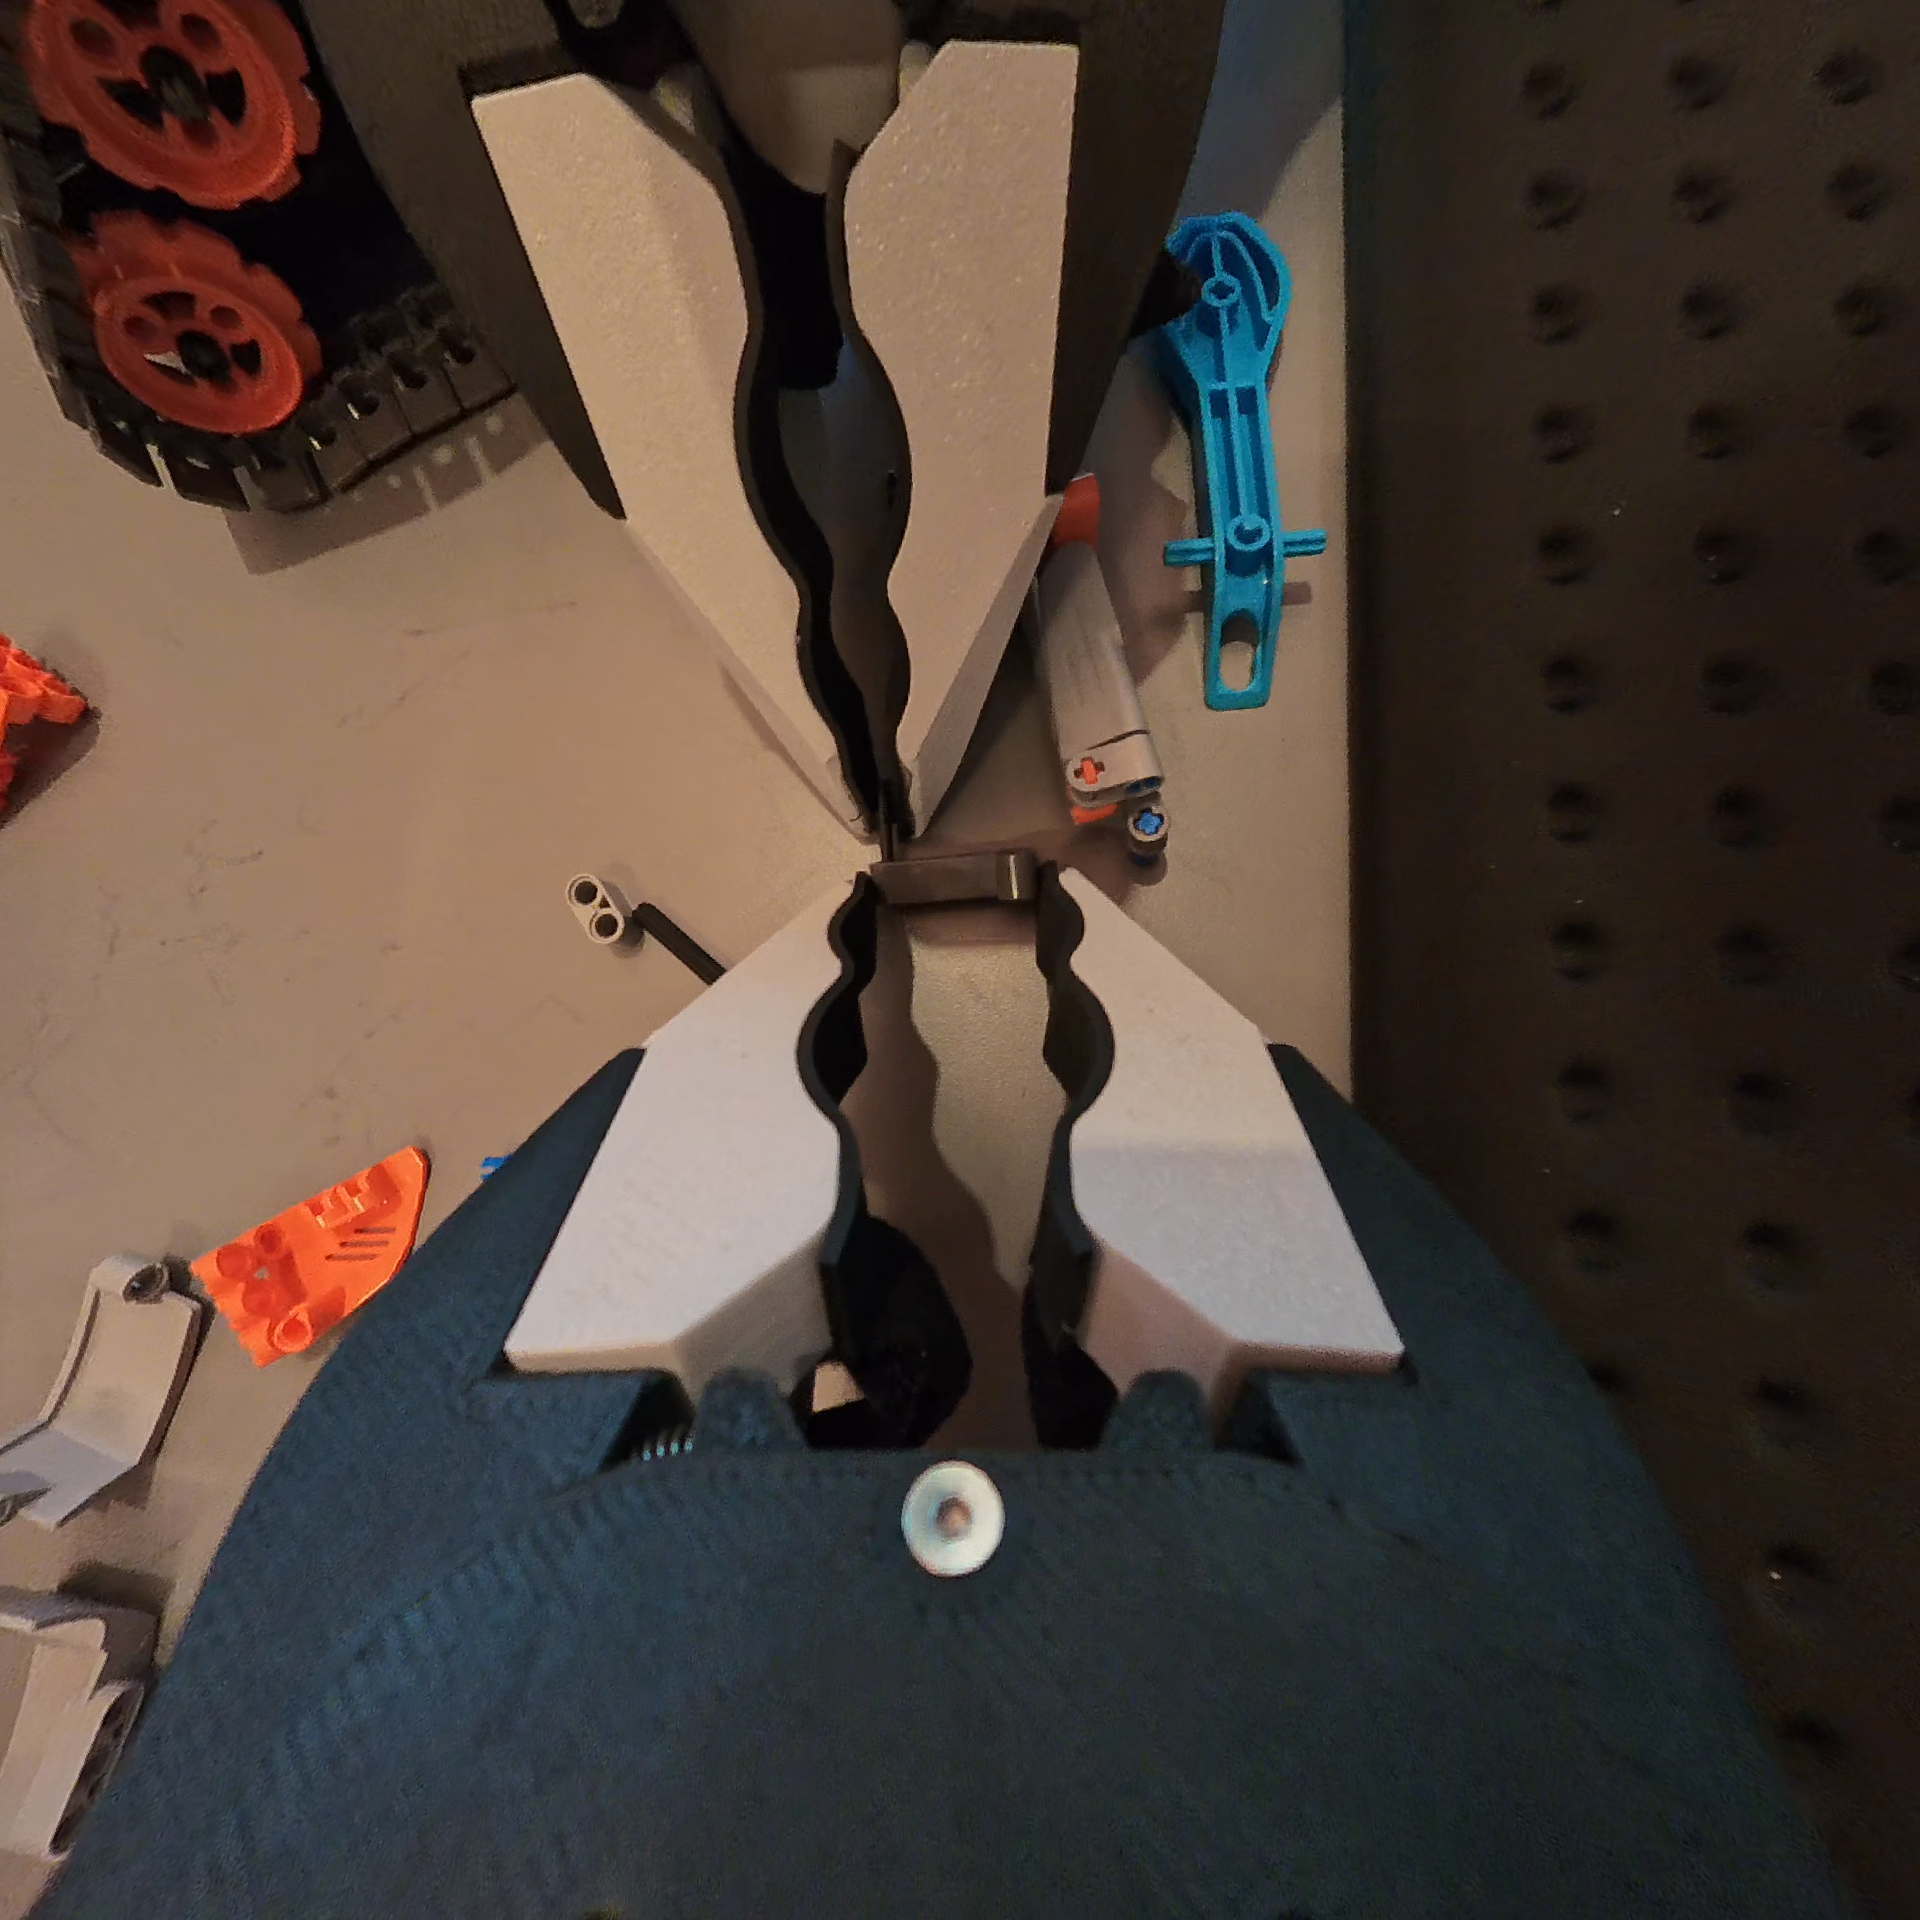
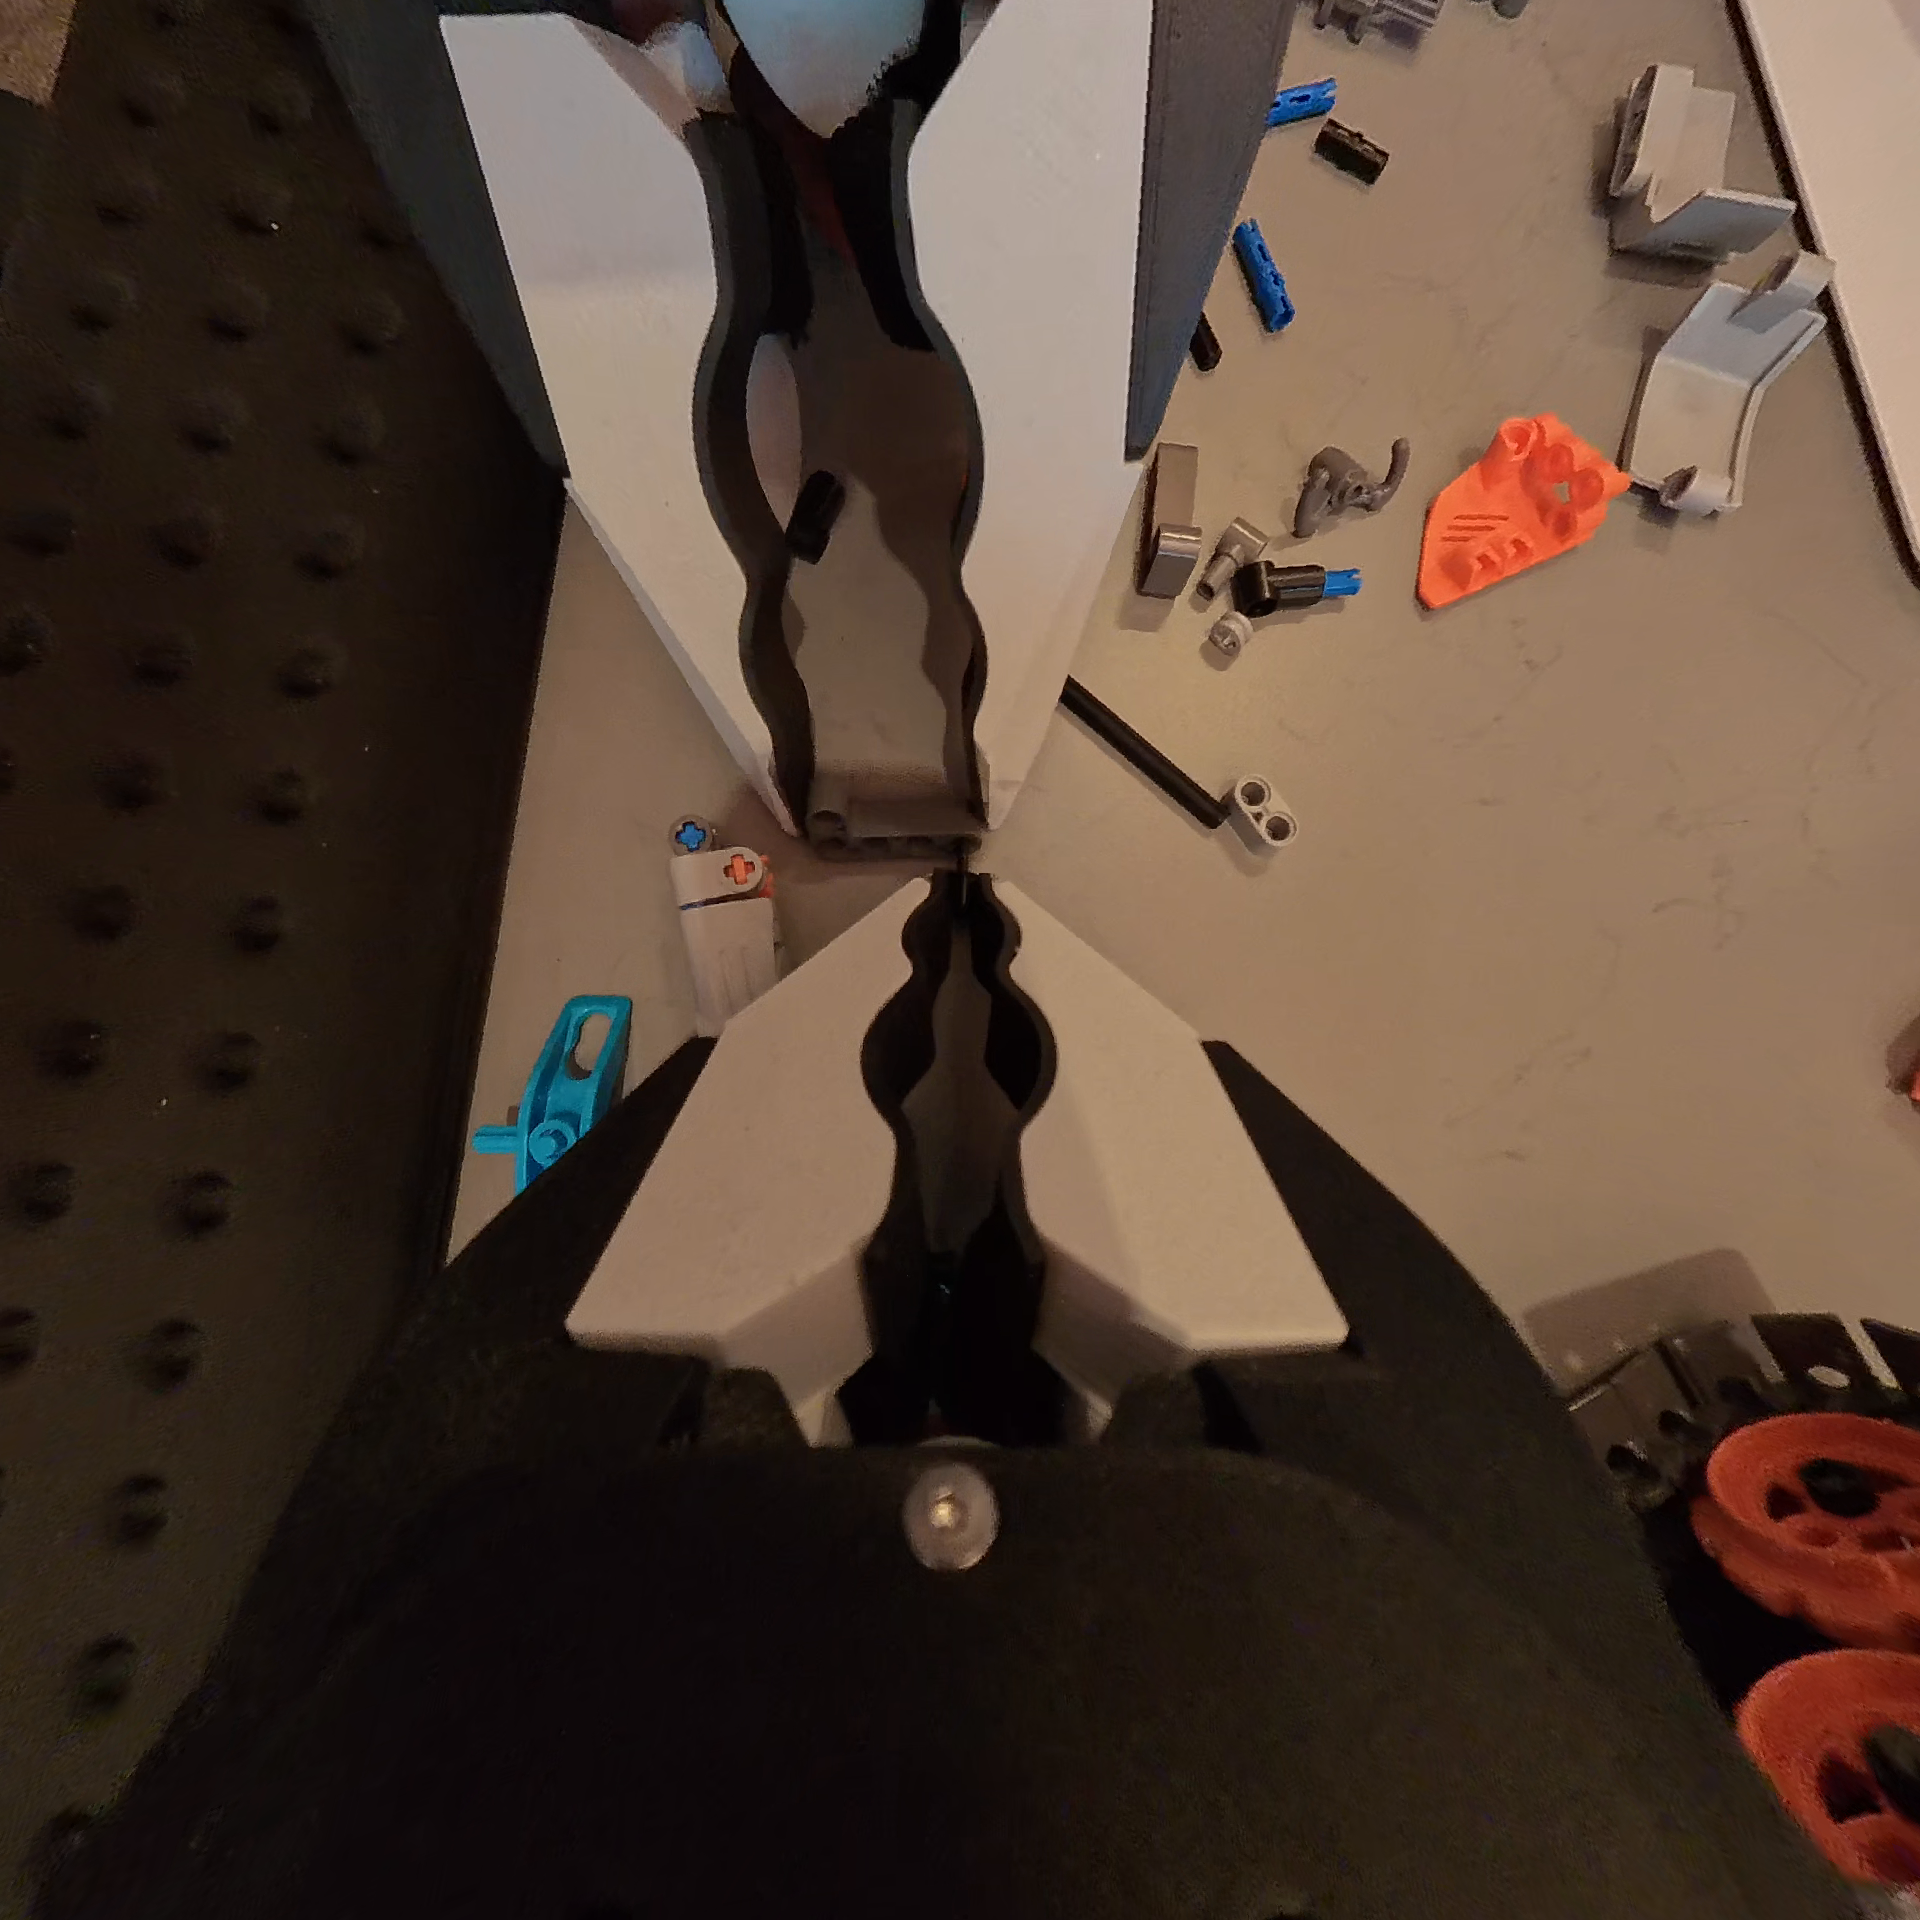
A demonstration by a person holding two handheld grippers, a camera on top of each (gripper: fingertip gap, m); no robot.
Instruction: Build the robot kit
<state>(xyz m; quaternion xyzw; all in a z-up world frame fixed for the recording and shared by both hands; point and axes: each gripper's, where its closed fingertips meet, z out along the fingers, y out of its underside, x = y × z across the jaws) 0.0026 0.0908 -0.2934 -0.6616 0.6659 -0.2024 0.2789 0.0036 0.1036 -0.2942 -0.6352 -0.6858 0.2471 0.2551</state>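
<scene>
My left gripper (image 1: 956,885) is shut on a short dark grey beam (image 1: 951,876), held crosswise between its fingertips just above the grey tabletop (image 1: 416,831). My right gripper (image 2: 961,883) faces it tip to tip and is shut on a small black pin (image 2: 962,869). The pin's end meets the side of the beam (image 2: 899,819). In the left wrist view the right gripper (image 1: 888,816) comes down from the top. In the right wrist view the left gripper (image 2: 894,826) does the same.
A black tracked assembly with orange wheels (image 1: 177,270) lies near the right gripper. Beside the tips lie a white cylinder part (image 1: 1091,665), a blue curved part (image 1: 1236,436) and a black axle with a grey connector (image 1: 603,906). An orange panel (image 2: 1507,520), grey panels (image 2: 1704,405) and a studded black mat (image 1: 1662,935) are around.
</scene>
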